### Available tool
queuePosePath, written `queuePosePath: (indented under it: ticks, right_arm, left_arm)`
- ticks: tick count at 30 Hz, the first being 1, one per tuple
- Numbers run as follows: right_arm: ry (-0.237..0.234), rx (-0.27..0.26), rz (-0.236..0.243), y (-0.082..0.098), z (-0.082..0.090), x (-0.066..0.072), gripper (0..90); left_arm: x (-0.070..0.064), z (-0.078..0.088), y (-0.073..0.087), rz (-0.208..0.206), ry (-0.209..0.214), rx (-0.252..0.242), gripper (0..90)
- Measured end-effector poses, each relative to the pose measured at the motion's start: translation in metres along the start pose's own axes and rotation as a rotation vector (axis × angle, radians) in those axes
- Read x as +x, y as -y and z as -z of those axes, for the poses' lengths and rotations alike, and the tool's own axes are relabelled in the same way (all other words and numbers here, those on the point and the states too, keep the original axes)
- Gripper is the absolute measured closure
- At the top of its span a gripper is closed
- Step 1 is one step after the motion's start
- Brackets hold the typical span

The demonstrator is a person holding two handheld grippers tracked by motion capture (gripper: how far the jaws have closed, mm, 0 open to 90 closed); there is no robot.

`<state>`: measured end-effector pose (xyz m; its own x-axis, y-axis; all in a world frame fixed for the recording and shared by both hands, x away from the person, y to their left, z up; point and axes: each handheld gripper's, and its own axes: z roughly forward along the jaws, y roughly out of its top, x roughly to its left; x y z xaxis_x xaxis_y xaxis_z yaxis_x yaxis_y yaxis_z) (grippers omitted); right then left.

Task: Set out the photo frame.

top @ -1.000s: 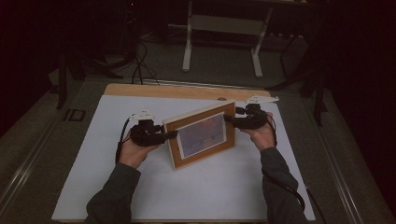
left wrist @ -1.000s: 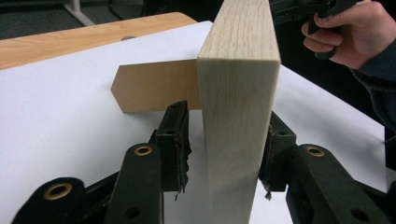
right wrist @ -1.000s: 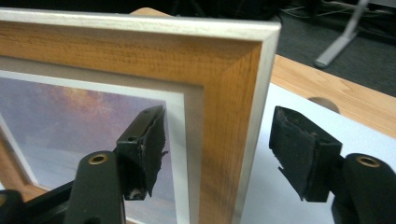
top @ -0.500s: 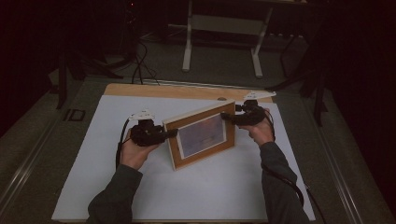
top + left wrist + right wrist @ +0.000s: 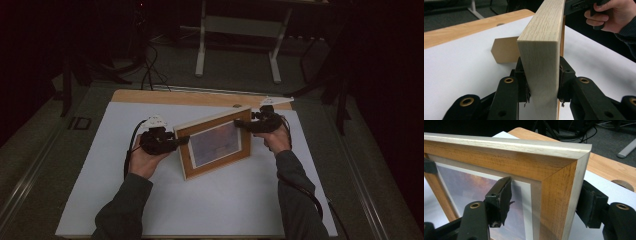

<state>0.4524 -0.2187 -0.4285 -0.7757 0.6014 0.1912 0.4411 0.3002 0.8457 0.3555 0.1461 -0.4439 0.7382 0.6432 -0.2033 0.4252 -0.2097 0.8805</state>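
Tabletop (image 5: 165,97): pale wood under a white sheet (image 5: 210,200), dark room around
Wooden picture frame (image 5: 214,142): upright
Left gripper (image 5: 181,141): clamped on frame's left edge
Right gripper (image 5: 239,123): clamped on upper right corner

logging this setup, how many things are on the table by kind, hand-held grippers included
picture frame: 1, wooden, standing upright, its brown stand showing behind it
hand-held gripper: 2, left clamped on the frame's left edge, right on its upper right corner
white sheet covering the table: 1
total: 4
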Motion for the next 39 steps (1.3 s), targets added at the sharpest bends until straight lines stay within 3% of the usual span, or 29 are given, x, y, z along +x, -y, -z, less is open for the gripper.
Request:
queuePosePath:
  ticks: [9, 13, 21, 27, 39]
  right_arm:
    - [0.016, 0.0, 0.008, -0.011, -0.017, 0.01, 34.0]
    - [0.03, 0.0, 0.007, -0.015, -0.022, 0.013, 34.0]
    - [0.042, -0.005, 0.002, -0.019, -0.027, 0.016, 33.2]
    - [0.035, -0.009, -0.015, -0.017, -0.025, 0.013, 34.7]
    - [0.001, -0.019, -0.059, -0.006, -0.009, 0.007, 47.2]
  left_arm:
    - [0.016, 0.012, 0.001, -0.005, -0.029, -0.023, 70.0]
    - [0.024, 0.013, 0.002, 0.016, -0.029, -0.051, 70.1]
    - [0.029, 0.015, 0.001, 0.01, -0.023, -0.053, 70.2]
    - [0.031, 0.011, 0.0, 0.016, -0.004, -0.047, 70.1]
    - [0.037, -0.001, -0.005, 0.032, 0.044, -0.014, 67.4]
